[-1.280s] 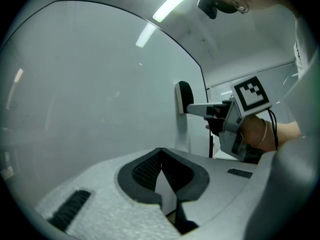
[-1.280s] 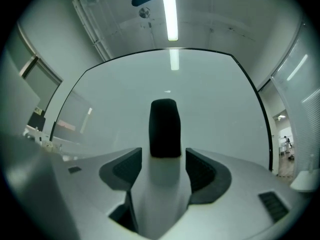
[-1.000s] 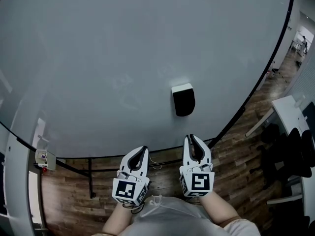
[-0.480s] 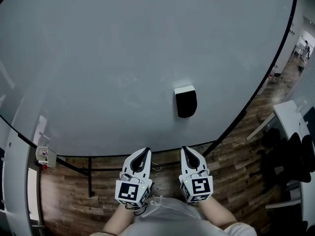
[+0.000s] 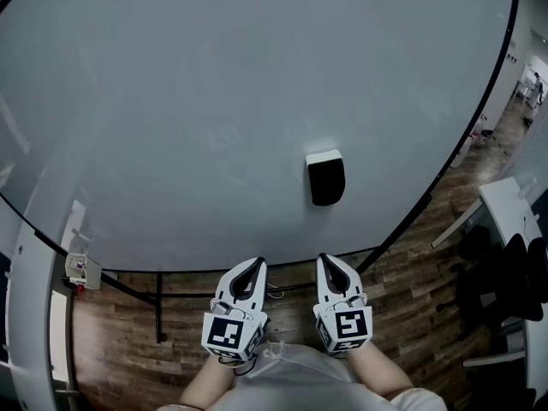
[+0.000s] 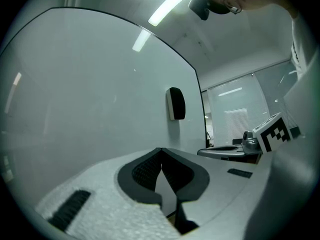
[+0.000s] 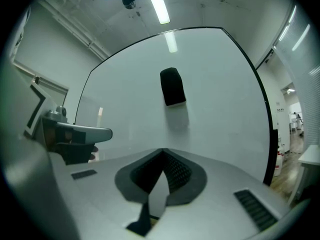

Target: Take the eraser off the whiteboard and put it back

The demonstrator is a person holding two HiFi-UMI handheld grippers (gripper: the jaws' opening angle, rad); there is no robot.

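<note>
A black eraser (image 5: pixel 326 178) with a white top edge sticks to the large whiteboard (image 5: pixel 214 101), right of its middle. The left gripper view shows the eraser (image 6: pixel 175 104) ahead and to the right; in the right gripper view the eraser (image 7: pixel 172 87) hangs above the jaws. Both grippers are held low, close to the person's body and well short of the board. My left gripper (image 5: pixel 255 265) is shut with nothing in it. My right gripper (image 5: pixel 325 260) is also shut and empty, its tips meeting (image 7: pixel 162 151).
The whiteboard's black frame (image 5: pixel 445 161) curves down the right side, with its stand legs (image 5: pixel 158 306) on the wooden floor (image 5: pixel 411 298). Dark office chairs (image 5: pixel 505 281) and a white desk (image 5: pixel 514 204) stand at the right. A small fitting (image 5: pixel 79 270) hangs at the board's lower left.
The right gripper dropped lower and drew back toward the body, its jaws closing from slightly apart to shut. The left gripper stayed where it was.
</note>
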